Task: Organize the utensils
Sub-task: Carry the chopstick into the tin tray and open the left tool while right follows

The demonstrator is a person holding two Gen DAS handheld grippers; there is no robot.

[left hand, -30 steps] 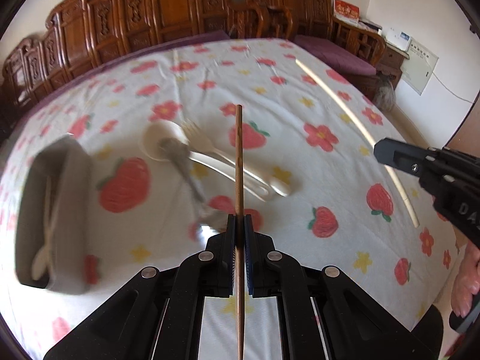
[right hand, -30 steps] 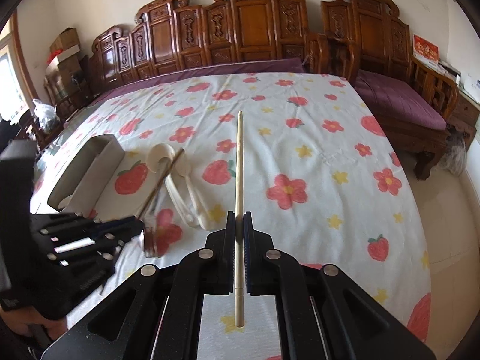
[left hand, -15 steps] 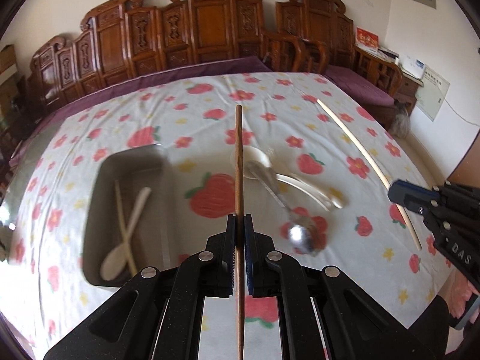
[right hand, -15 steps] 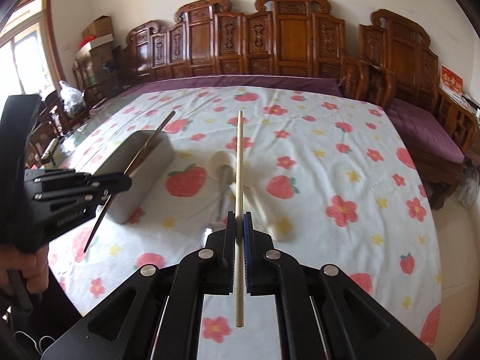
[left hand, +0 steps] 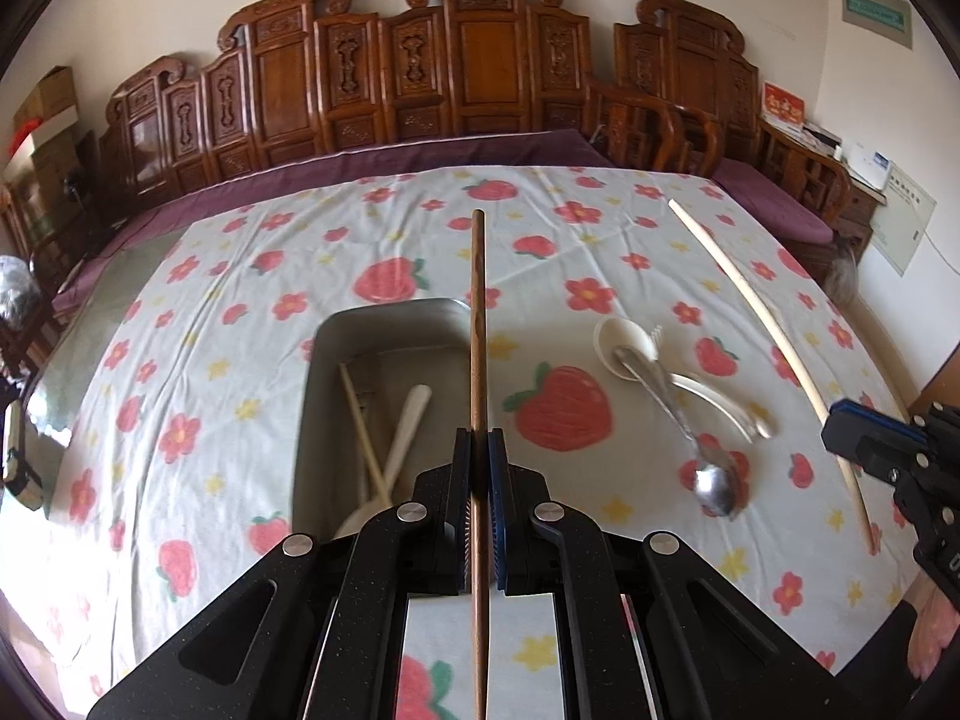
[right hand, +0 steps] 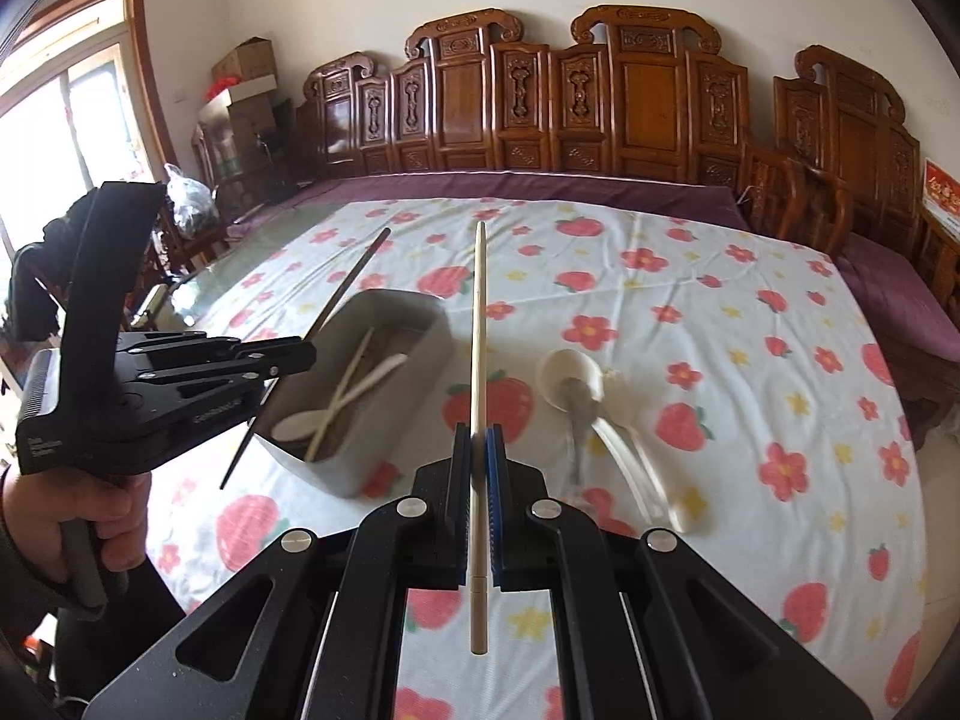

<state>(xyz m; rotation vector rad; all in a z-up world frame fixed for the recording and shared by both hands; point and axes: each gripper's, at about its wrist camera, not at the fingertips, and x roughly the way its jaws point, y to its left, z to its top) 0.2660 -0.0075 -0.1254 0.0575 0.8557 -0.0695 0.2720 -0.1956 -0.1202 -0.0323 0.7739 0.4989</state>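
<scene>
Item 1. Left gripper [left hand: 478,450]: jaws clamped on a brown chopstick [left hand: 478,324], held near its middle so the shaft runs straight ahead along the fingers. The forward half hangs over the grey bin [left hand: 318,360], which sits directly below and ahead of the fingertips, probably lined up for a drop.

Item 2. Right gripper [right hand: 478,450]: jaws clamped on a pale chopstick [right hand: 478,324], gripped toward its rear end, tip pointing forward. The bin lies ahead and to the left of these fingers, so this stick is judged second in line.

Item 3. Bin contents: a white spoon [left hand: 399,438] and a pale chopstick-like stick [left hand: 360,420], crossed and leaning lengthwise, as the narrow box forces.

Item 4. Loose pile on the flowered tablecloth [left hand: 570,240], ahead and right of the left gripper: a round white spoon [left hand: 624,342], a metal spoon [left hand: 714,483] and what seems a white fork, though blur leaves that uncertain. None sorted yet.

Item 5. A hand [right hand: 90,516] grasps the left gripper's handle.
</scene>
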